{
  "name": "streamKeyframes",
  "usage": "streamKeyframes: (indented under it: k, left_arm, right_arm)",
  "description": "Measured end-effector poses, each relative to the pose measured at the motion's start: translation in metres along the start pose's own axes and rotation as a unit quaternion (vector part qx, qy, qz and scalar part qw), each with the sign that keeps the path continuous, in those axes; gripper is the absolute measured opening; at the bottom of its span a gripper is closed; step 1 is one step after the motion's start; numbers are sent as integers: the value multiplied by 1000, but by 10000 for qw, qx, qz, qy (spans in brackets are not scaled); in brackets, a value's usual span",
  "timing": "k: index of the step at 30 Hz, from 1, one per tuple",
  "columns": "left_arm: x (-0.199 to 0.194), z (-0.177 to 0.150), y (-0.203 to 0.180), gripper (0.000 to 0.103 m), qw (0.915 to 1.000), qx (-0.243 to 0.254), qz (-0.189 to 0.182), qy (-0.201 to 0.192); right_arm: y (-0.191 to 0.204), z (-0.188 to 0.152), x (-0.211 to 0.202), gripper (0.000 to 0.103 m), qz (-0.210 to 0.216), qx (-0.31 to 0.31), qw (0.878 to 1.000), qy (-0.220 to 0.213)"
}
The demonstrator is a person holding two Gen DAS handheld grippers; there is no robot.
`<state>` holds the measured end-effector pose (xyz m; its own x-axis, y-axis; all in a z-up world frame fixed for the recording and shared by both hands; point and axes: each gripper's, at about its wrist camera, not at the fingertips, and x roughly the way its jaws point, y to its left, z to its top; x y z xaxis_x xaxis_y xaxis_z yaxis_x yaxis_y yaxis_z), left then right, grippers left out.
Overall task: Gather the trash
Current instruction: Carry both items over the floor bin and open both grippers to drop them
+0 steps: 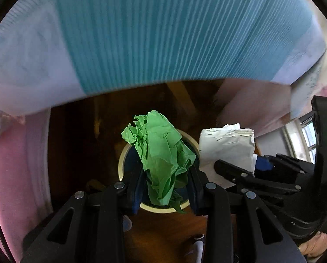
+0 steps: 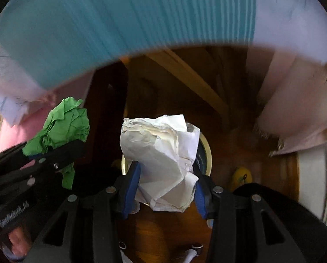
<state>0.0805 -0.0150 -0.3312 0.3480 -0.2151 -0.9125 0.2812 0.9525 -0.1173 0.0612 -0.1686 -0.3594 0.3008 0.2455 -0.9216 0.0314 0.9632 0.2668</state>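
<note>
the left gripper is pinching a crumpled green paper wad, its two fingers pressing on the wad's lower sides. the right gripper is pinching a crumpled white paper wad between its blue-padded fingers. both grippers are pointing steeply downward, side by side. under each wad a round cream-rimmed container with a dark inside is sitting on a brown wooden floor; the green wad is hanging directly over its opening in the left wrist view, and the white wad is covering most of that rim in the right wrist view. a blurred teal ribbed cloth with white edges is filling the top of both views, and pink fabric is hanging at the left. a fingertip is showing on the left gripper's handle.
</note>
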Motion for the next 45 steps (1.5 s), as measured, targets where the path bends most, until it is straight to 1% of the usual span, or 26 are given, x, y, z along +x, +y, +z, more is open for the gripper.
streamKeyframes:
  k: [3,7,10,13,18,20,22,23,24,26,28,35,40,43,45]
  left_arm:
    - [27,-4,-5,32,9997,24,137,189]
    - [59,-4,0,33,9990,-12,218,391]
    - [69,-7,14,33,9985,-101,148,523]
    - [81,-7,19,34,9976,-218,65,646]
    - [91,-7,30,34,9963,-373,-104,763]
    - [91,-7,30,41,9957,-438,-170,801]
    - [94,-5,35,47,9947,-527,-198,864]
    - [95,-5,37,55,9945,-557,-184,868]
    - [96,-5,39,62,9942,-590,-162,887]
    - [97,-5,43,76,9933,-665,-171,928]
    - [98,-6,45,81,9926,-732,-196,951]
    - [100,-8,49,81,9923,-812,-111,927]
    - [99,-8,49,82,9922,-854,-110,896]
    - [97,-9,48,82,9929,-838,-36,841]
    - [93,-9,46,82,9932,-817,22,828]
  right_arm:
    - [-5,-4,22,46,-37,-14,9998,170]
    - [-9,-5,52,46,-242,-75,9988,413]
    - [-11,-6,67,46,-221,39,9981,570]
    - [-18,-6,80,46,-138,211,9972,704]
    - [-22,-3,94,47,28,349,9962,794]
    - [-22,-3,97,50,112,387,9959,813]
    - [-21,-3,99,53,98,387,9959,815]
    - [-21,-3,100,55,96,387,9958,821]
    - [-22,-4,102,58,103,413,9956,839]
    - [-24,-3,102,61,79,477,9952,853]
    - [-26,-3,102,64,62,518,9953,813]
    - [-25,-5,103,67,107,498,9956,787]
    - [-26,-4,101,74,84,507,9957,765]
    - [-28,-4,97,79,90,530,9960,713]
    - [-31,-3,92,80,73,572,9962,656]
